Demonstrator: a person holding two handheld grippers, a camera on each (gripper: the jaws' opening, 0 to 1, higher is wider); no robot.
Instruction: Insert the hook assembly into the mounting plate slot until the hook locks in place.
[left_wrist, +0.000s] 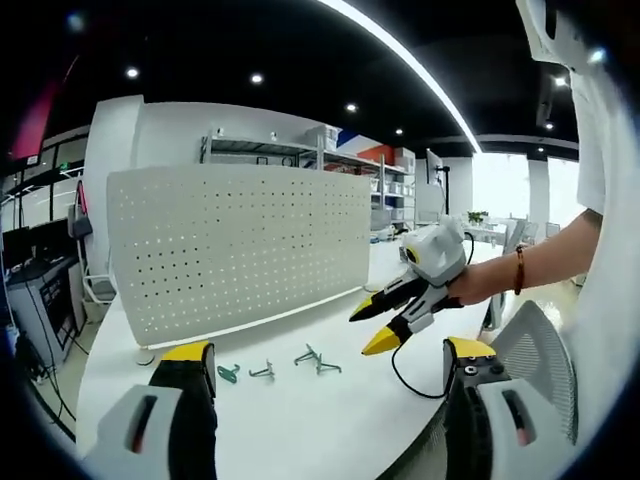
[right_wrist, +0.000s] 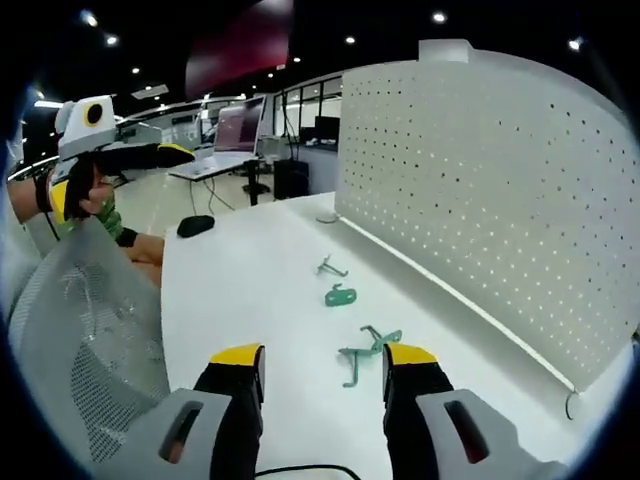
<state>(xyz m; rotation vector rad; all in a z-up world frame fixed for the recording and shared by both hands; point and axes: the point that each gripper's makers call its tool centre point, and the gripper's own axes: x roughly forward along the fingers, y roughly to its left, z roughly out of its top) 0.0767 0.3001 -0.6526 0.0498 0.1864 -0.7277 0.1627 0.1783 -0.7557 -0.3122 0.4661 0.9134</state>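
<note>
A white perforated mounting plate (left_wrist: 230, 250) (right_wrist: 490, 190) stands upright along the far side of the white table (left_wrist: 300, 420) (right_wrist: 240, 290). Small green hooks lie loose on the table in front of it: one (left_wrist: 228, 373), a second (left_wrist: 263, 371) and a tangled cluster (left_wrist: 318, 360). In the right gripper view they are a far hook (right_wrist: 332, 267), a middle one (right_wrist: 340, 296) and the cluster (right_wrist: 365, 350) just beyond my jaws. My left gripper (left_wrist: 327, 352) (right_wrist: 150, 150) is open and empty. My right gripper (right_wrist: 323, 356) (left_wrist: 368, 330), held by a hand, is open and empty above the table.
A grey mesh chair back (left_wrist: 540, 350) (right_wrist: 80, 330) stands at the table's near edge. A black cable (left_wrist: 405, 375) loops on the table by the right gripper. A dark mouse (right_wrist: 195, 225) lies at the table's far end. Shelving (left_wrist: 300, 150) stands behind the plate.
</note>
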